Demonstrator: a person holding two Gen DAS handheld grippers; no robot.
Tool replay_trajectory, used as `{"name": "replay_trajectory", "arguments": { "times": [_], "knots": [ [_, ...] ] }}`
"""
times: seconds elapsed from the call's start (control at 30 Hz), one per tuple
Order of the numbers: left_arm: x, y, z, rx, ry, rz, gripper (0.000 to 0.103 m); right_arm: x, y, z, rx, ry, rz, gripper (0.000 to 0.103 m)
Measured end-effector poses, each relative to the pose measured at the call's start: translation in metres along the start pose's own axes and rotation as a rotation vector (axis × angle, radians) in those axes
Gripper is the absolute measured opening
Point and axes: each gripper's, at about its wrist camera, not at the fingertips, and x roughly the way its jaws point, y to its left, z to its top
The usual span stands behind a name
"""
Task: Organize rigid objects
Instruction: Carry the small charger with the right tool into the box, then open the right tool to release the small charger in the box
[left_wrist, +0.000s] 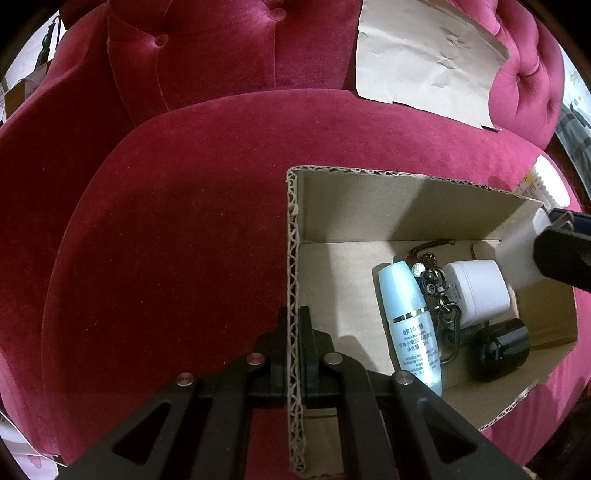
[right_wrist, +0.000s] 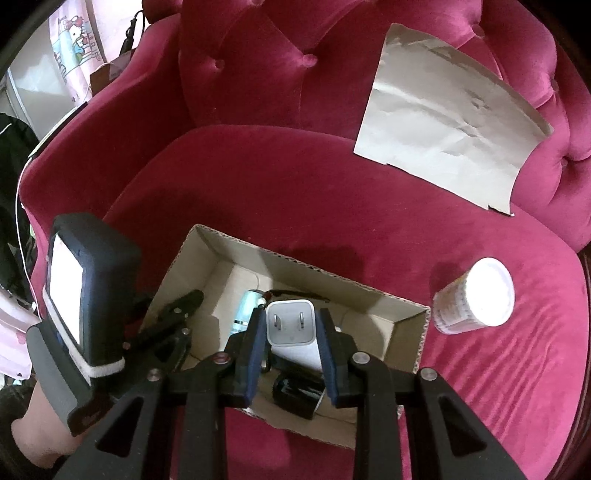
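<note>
An open cardboard box (left_wrist: 351, 206) sits on a red velvet chair seat. My left gripper (left_wrist: 293, 314) is shut on the box's left wall, one finger inside and one outside. In the box lie a pale blue bottle (left_wrist: 410, 325), a beaded keychain (left_wrist: 437, 295), a white jar (left_wrist: 478, 291) and a black rounded case (left_wrist: 500, 349). My right gripper (right_wrist: 291, 314) is shut on a white plug adapter (right_wrist: 291, 325), prongs facing away, and hangs over the box (right_wrist: 306, 275). From the left wrist view the adapter (left_wrist: 517, 254) enters above the box's right side.
A white-lidded tub (right_wrist: 476, 295) with a printed label stands on the seat right of the box. A creased sheet of paper (right_wrist: 443, 122) leans against the tufted chair back. The left gripper's body (right_wrist: 92, 295) and a hand sit at the box's left.
</note>
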Motion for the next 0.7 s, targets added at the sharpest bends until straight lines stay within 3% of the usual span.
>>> {"name": "replay_trajectory", "arguments": {
  "times": [0.7],
  "knots": [
    [0.000,0.000,0.000,-0.003,-0.002,-0.003,0.003,0.015,-0.001,0.002,0.003,0.011,0.021,0.029]
  ]
}}
